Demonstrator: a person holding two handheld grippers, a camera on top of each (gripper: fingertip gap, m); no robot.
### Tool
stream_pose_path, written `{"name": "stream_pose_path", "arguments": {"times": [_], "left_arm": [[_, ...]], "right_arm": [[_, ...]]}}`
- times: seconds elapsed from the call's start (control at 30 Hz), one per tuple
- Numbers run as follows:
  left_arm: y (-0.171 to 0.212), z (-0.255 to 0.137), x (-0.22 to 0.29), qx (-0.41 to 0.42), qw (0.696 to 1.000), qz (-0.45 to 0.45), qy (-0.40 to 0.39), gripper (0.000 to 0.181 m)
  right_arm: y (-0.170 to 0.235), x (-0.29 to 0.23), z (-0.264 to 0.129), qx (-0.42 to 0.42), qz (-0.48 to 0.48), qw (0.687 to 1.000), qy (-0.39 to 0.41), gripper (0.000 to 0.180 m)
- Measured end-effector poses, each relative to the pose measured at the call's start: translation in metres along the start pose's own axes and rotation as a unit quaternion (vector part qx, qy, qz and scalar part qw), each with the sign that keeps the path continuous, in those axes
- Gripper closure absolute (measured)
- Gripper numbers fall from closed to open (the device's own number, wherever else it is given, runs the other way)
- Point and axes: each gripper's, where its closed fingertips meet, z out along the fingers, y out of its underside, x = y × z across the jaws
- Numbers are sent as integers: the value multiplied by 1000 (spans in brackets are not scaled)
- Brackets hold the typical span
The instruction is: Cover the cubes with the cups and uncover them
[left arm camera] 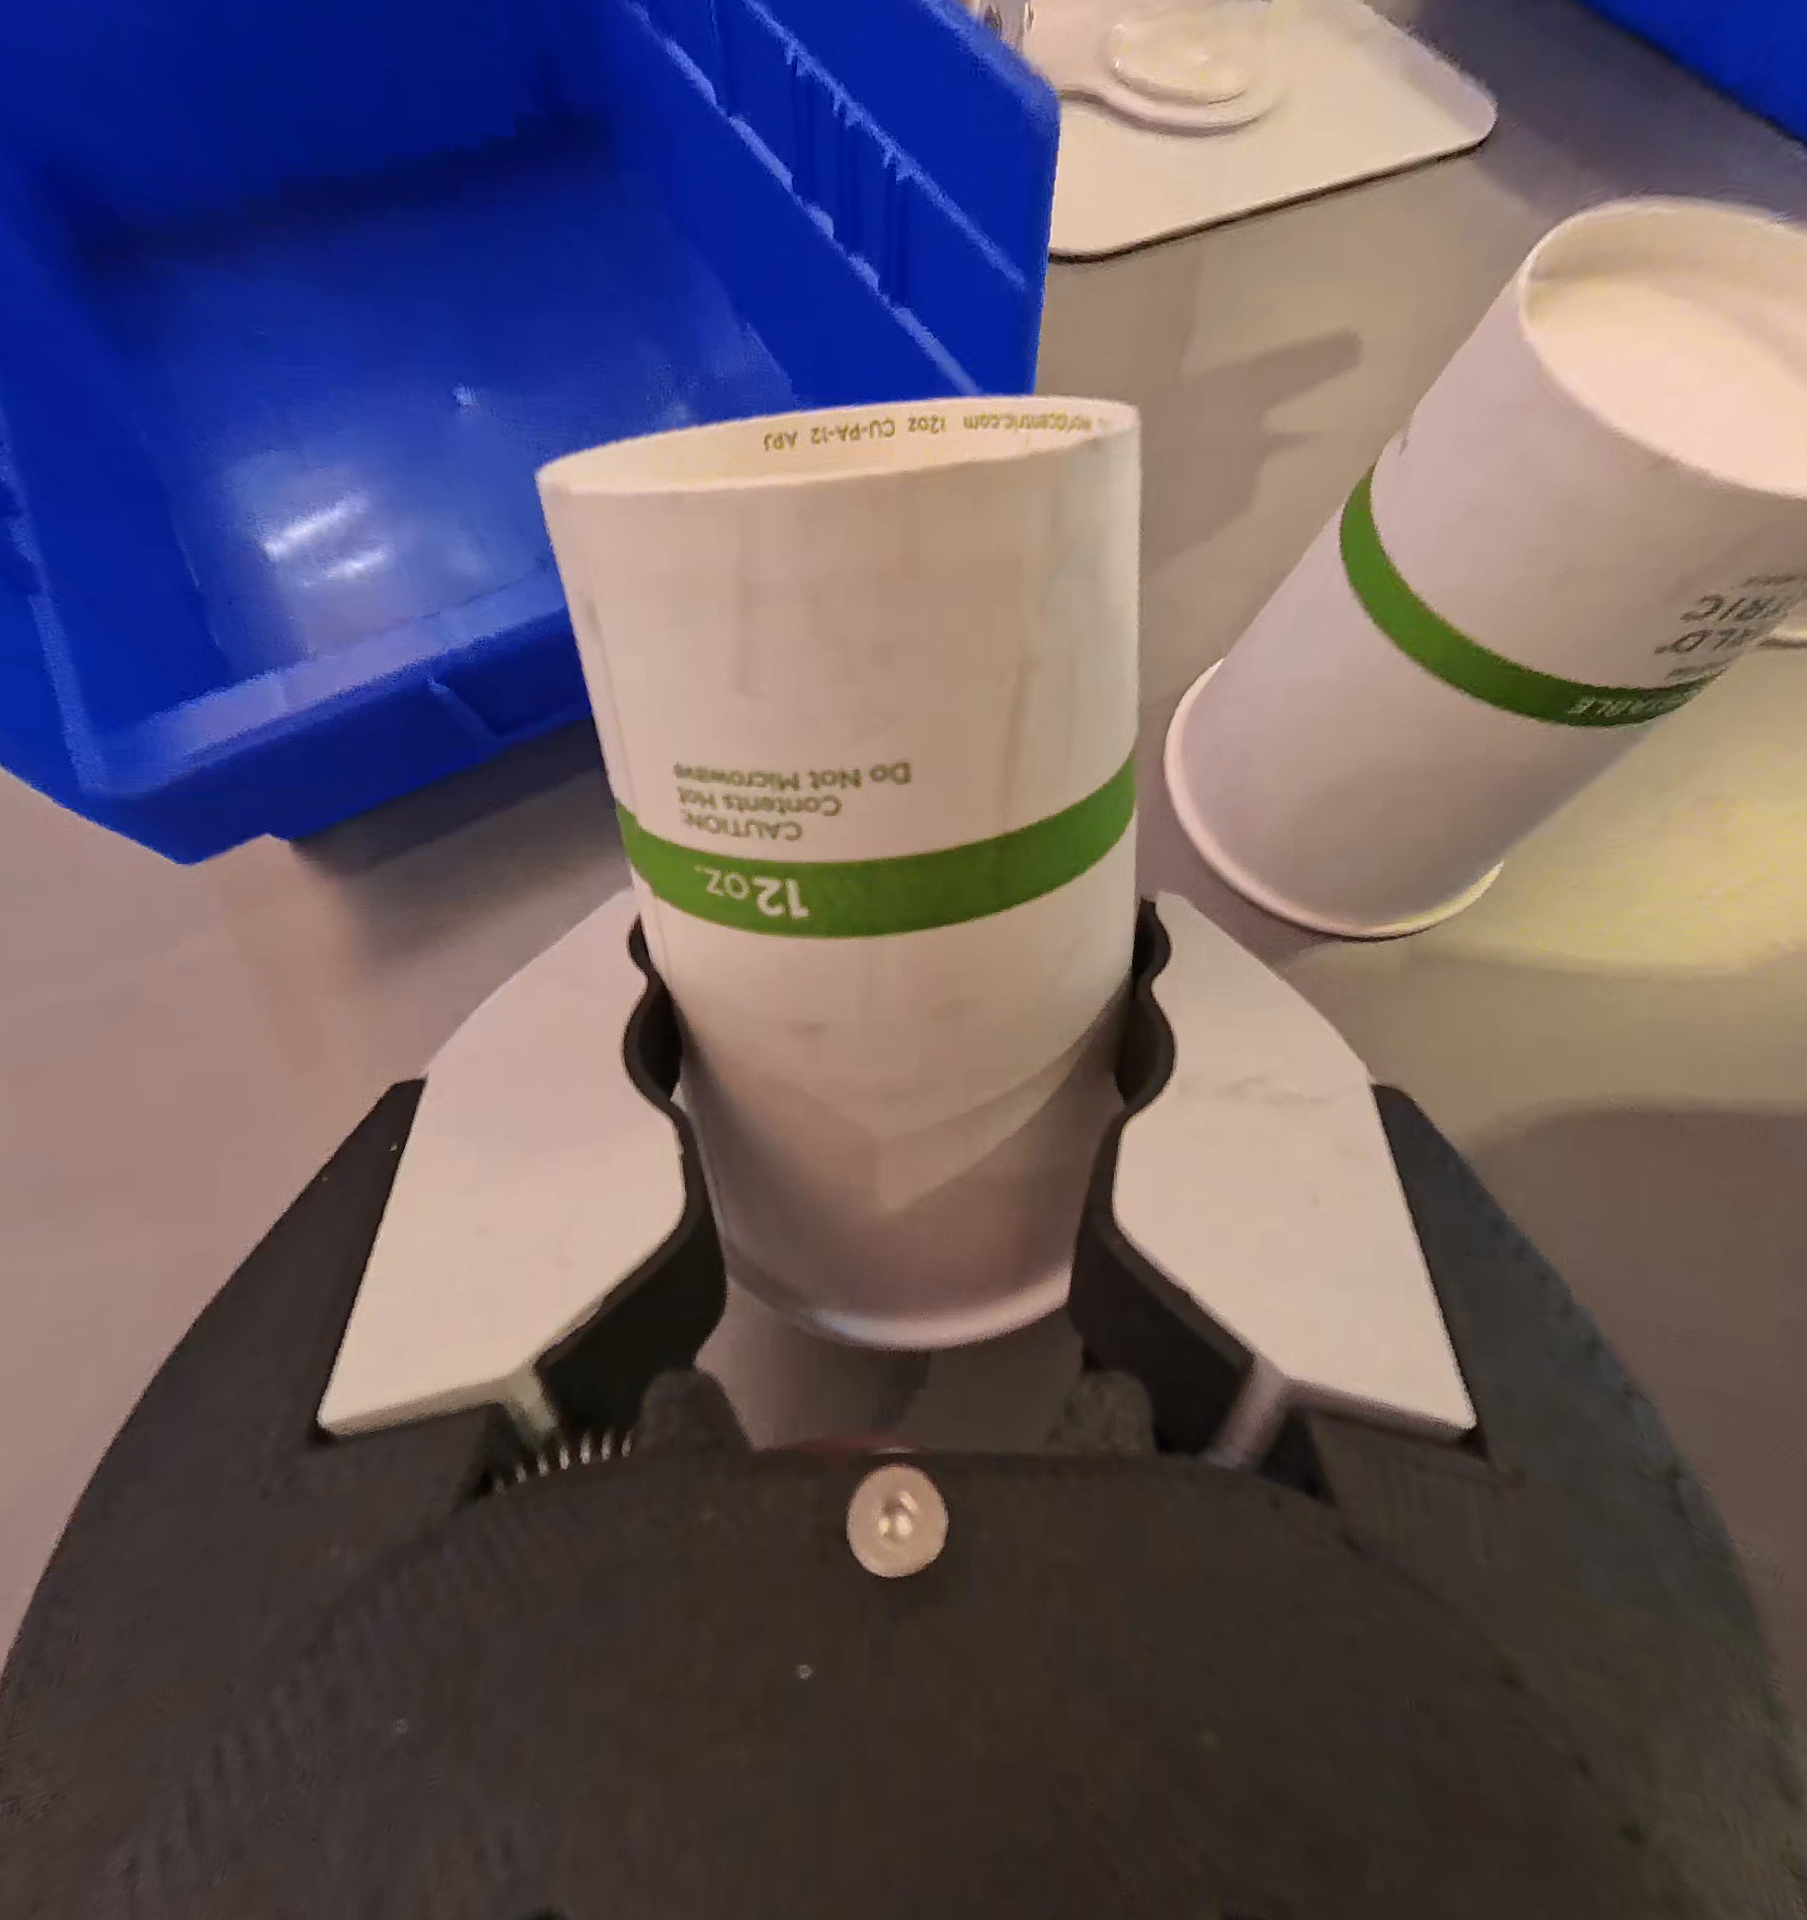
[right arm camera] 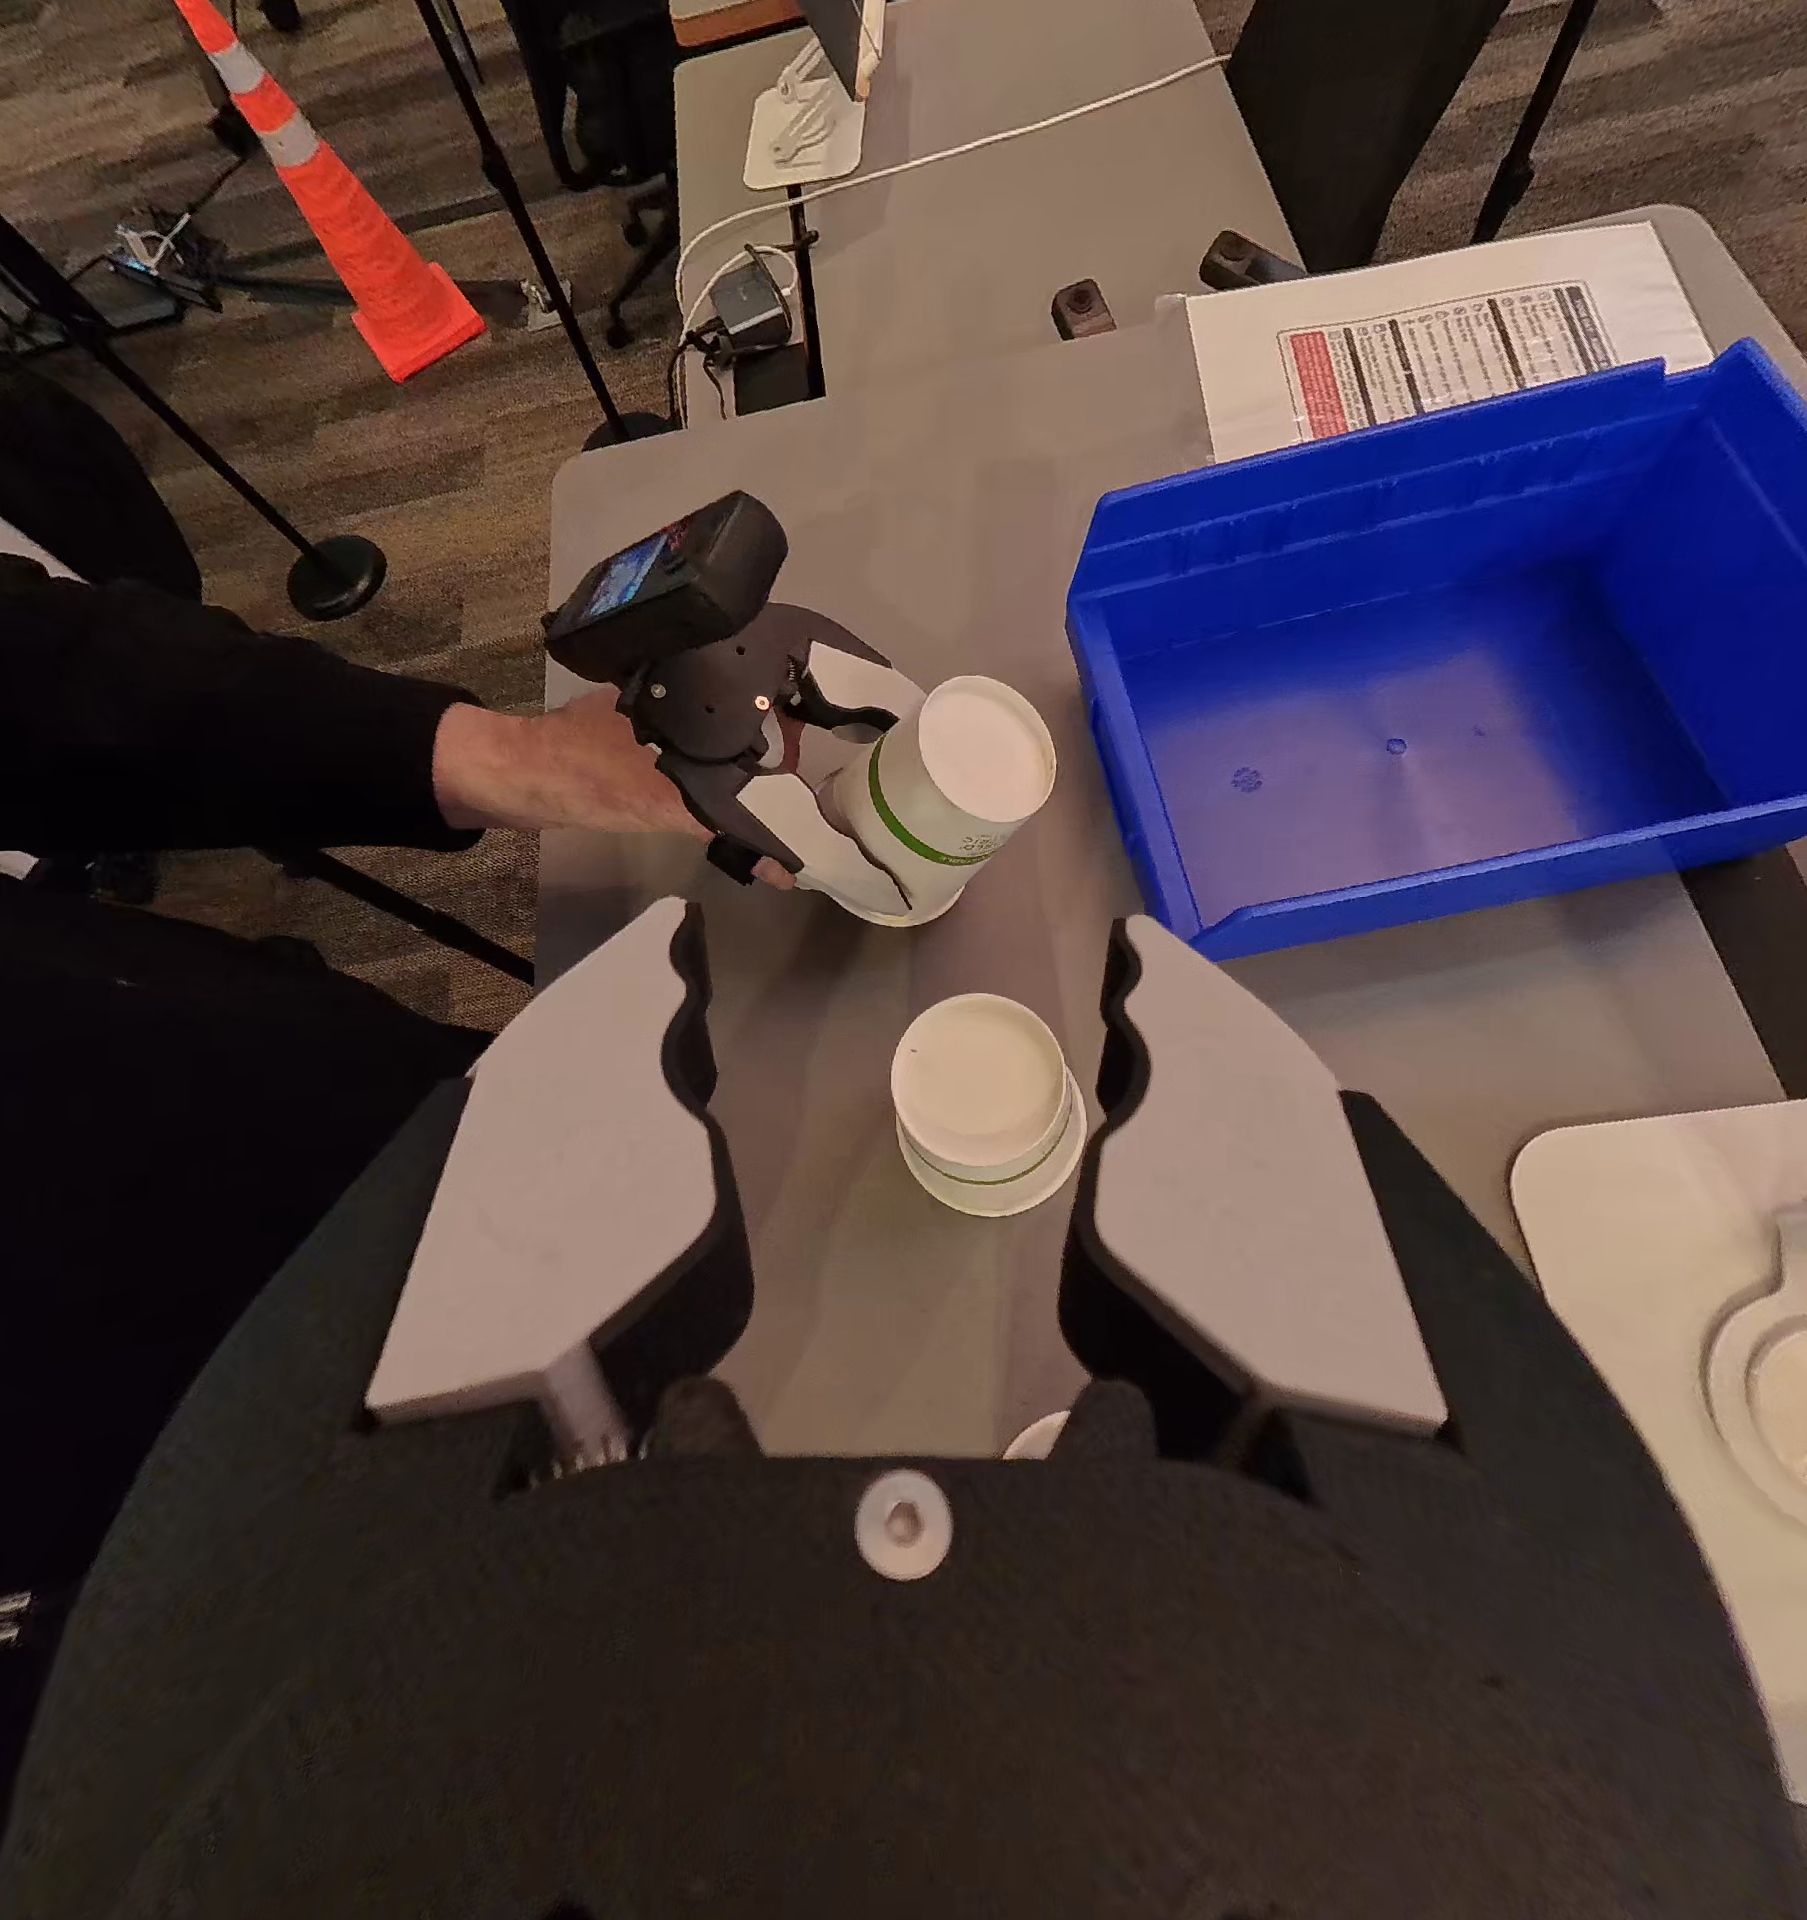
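The left claw (left arm camera: 894,997) holds a white paper cup (left arm camera: 857,790) with a green band and small printed text, upside down and tilted, its rim just above or on the grey surface (left arm camera: 203,1039). The right claw (right arm camera: 904,1023) is wide and holds nothing; a second inverted cup (right arm camera: 982,1107) stands on the surface below it. The blue bin (right arm camera: 1398,727) beside them is empty. No cube shows; perhaps the cups hide them. A printed sheet (right arm camera: 1418,343) lies behind the bin.

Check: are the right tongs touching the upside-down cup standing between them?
Apart. The right wrist view shows the right tongs open, with bare table on both sides of the upside-down cup.
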Motion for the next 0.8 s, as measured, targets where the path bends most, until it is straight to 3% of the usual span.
{"name": "stream_pose_path", "arguments": {"times": [0.03, 0.53, 0.67, 0.8], "left_arm": [[2, 1, -1, -1, 1000, 0, -2, 97], [34, 0, -2, -68, 998, -8, -1, 91], [32, -5, -4, -60, 998, -17, -2, 71], [25, -28, -8, -31, 999, -18, -6, 68]], "right_arm": [[1, 0, -1, 1, 0, 1000, 1, 107], [2, 1, -6, 6, -2, 1000, 7, 106], [5, -1, -9, 6, -4, 1000, 12, 101], [14, -6, -16, 10, -4, 1000, 16, 100]]}}
